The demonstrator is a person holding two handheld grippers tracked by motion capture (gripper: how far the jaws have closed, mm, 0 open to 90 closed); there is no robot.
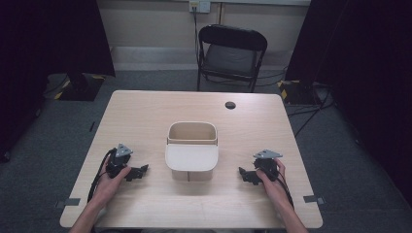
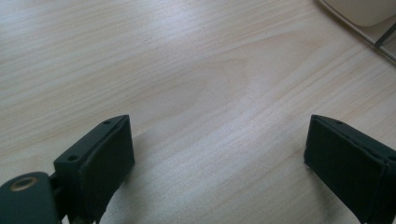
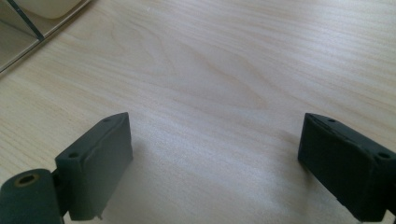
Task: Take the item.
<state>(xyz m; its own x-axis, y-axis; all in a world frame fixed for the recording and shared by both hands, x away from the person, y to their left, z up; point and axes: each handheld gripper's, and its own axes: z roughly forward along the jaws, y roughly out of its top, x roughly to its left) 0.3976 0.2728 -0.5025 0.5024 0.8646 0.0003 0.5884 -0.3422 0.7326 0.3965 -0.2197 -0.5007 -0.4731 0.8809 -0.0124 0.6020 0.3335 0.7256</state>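
Flanking the bin point(image 1: 191, 151) at nine and three o'clock, left gripper point(image 1: 139, 172) and right gripper point(image 1: 244, 174) rest on the tabletop point(image 1: 145, 111), jaws wide and empty, seemingly poised to grasp it.

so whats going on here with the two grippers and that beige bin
A person sits at a wooden table with a gripper in each hand. The left gripper and right gripper rest on the tabletop either side of a beige bin, both pointing toward it with jaws open and nothing between them. The bin stands untouched in the middle.
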